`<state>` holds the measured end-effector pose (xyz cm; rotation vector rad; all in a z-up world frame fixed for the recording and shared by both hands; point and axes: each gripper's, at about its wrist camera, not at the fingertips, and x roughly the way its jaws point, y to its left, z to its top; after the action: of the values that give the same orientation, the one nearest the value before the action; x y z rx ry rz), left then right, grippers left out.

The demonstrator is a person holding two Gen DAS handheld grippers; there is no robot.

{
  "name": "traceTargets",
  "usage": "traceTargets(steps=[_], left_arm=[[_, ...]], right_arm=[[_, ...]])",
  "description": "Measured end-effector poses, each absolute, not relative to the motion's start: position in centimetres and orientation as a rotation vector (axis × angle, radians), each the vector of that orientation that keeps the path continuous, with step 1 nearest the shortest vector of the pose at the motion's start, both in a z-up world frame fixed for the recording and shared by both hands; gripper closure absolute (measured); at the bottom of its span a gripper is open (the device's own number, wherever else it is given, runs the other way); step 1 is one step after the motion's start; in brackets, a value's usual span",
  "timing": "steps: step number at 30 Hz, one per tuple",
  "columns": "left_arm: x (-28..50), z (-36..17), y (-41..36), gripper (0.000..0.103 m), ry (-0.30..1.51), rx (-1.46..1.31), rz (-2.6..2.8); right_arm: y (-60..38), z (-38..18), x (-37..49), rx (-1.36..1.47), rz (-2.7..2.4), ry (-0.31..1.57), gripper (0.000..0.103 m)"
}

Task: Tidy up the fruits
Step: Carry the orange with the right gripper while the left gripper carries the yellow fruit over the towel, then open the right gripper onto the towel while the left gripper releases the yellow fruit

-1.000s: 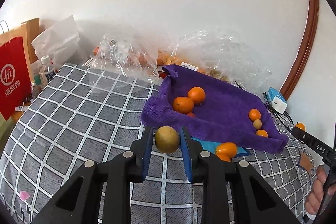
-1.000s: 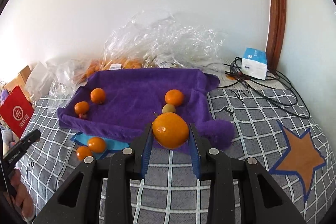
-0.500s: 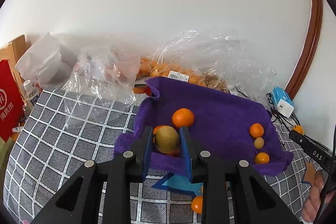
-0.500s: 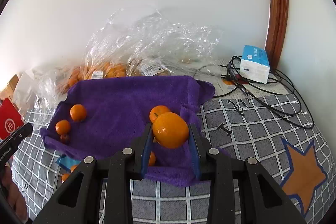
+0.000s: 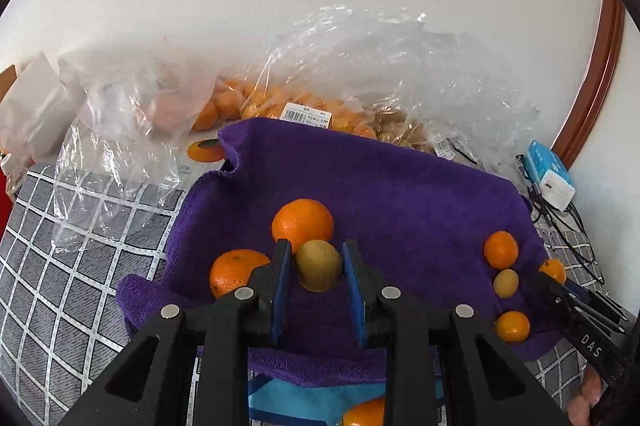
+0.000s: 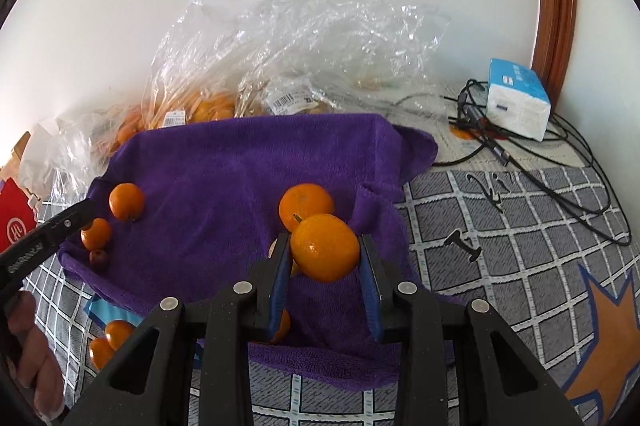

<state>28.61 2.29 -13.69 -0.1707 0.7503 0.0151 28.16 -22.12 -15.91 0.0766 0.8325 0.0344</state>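
So far you have several fruits already lying on the purple towel (image 5: 400,194): two oranges at its left end and a small cluster at its right. Your left gripper (image 5: 318,272) is clamped on a yellow-green fruit (image 5: 319,265), held over the towel just in front of those two oranges; your right gripper (image 6: 325,254) is closed on an orange (image 6: 325,247) above the towel's right end. Neither is set down yet, and a few oranges (image 6: 108,340) remain off the towel by its near edge. Behind it, clear plastic bags (image 5: 360,74) of fruit crowd the wall; cables (image 6: 560,162) and a white box (image 6: 516,98) lie well right.
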Motion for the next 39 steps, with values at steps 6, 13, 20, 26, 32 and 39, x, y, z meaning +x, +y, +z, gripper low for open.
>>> traceTargets(steps=[6, 13, 20, 26, 32, 39], left_arm=[[28.4, -15.0, 2.3, 0.078, 0.732, -0.162, 0.022], [28.5, -15.9, 2.8, 0.078, 0.736, -0.183, 0.019], [28.7, -16.4, 2.3, 0.078, 0.749, -0.161, 0.011], [28.6, -16.4, 2.6, 0.078, 0.746, -0.185, 0.000], [28.1, -15.7, 2.8, 0.074, 0.711, -0.193, -0.013], [26.8, -14.2, 2.9, 0.067, 0.614, -0.182, 0.015]], right_arm=[[-22.1, -16.7, 28.3, 0.098, 0.059, 0.864, 0.070], [-21.3, -17.5, 28.2, 0.035, 0.021, 0.893, 0.070], [-20.8, -17.7, 28.3, -0.004, -0.006, 0.892, 0.070], [-20.9, -16.8, 27.8, -0.006, -0.028, 0.829, 0.055], [-20.6, -16.5, 27.4, -0.018, -0.011, 0.782, 0.048], [-18.9, -15.3, 26.1, -0.129, -0.025, 0.702, 0.048]])
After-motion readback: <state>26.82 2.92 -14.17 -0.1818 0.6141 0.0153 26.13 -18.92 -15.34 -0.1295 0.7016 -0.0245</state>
